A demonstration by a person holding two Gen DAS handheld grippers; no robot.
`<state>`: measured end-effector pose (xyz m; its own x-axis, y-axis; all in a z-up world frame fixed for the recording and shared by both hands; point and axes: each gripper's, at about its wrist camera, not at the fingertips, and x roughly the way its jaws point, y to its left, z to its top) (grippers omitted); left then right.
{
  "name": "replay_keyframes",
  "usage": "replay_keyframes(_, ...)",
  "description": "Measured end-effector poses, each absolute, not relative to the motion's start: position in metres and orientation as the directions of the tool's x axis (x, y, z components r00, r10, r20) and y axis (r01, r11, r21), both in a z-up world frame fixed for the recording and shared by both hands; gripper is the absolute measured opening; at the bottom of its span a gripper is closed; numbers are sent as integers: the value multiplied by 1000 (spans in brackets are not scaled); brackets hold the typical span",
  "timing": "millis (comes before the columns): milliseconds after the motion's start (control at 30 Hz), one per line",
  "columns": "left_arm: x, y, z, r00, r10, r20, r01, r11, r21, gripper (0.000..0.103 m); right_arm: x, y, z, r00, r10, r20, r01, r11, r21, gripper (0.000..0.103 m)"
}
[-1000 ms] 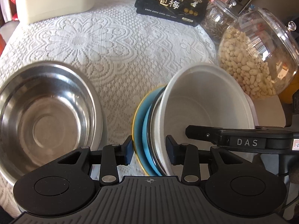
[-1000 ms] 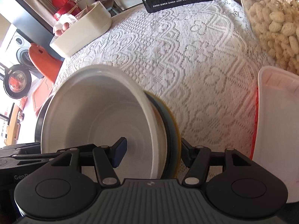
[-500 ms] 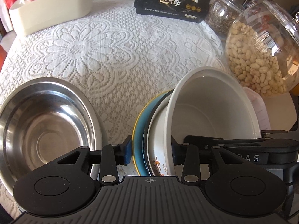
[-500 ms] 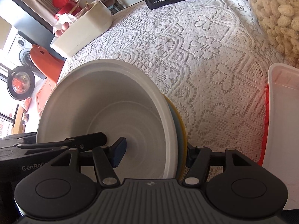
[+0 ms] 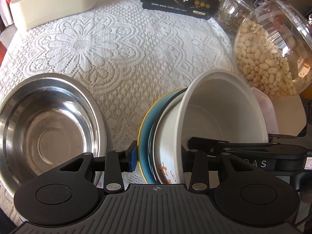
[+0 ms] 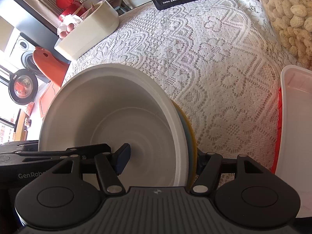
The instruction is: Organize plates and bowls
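Left wrist view: left gripper [image 5: 159, 159] clamped across tilted stack – blue plate [image 5: 144, 136], smooth white bowl [image 5: 220, 113]; right gripper [image 6: 162, 160] clamped likewise. Round steel bowl [image 5: 48, 124] left, on lace cloth [image 5: 126, 48].

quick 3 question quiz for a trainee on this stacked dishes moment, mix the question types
1. True or false: the steel bowl is part of the tilted stack.
2. Which dish sits on the outer left of the stack? A) blue plate B) white bowl C) peanut jar
3. Fill in: both the left gripper and the right gripper are clamped on the ____.

Key: 1 false, it rests apart on the lace tablecloth. 2 A. 3 stack.
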<state>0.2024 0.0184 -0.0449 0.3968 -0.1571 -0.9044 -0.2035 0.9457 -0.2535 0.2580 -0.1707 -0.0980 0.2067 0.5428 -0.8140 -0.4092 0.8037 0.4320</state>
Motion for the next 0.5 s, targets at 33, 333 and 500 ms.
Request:
replay_keyframes(33, 202, 19, -45, 399, -160, -903, -206, 944, -258, 41, 258, -171, -98, 205, 545, -813, -413, 802, 433, 67)
replay_keyframes(333, 207, 18, -47, 402, -152, -903, -199, 948, -248, 43, 262, -170, -100, 201, 537, -819, -405, 807, 429, 66)
replay_keyframes(500, 206, 20, -48, 408, -160, -899, -201, 945, -259, 44, 261, -169, -100, 203, 536, -820, -406, 808, 428, 66)
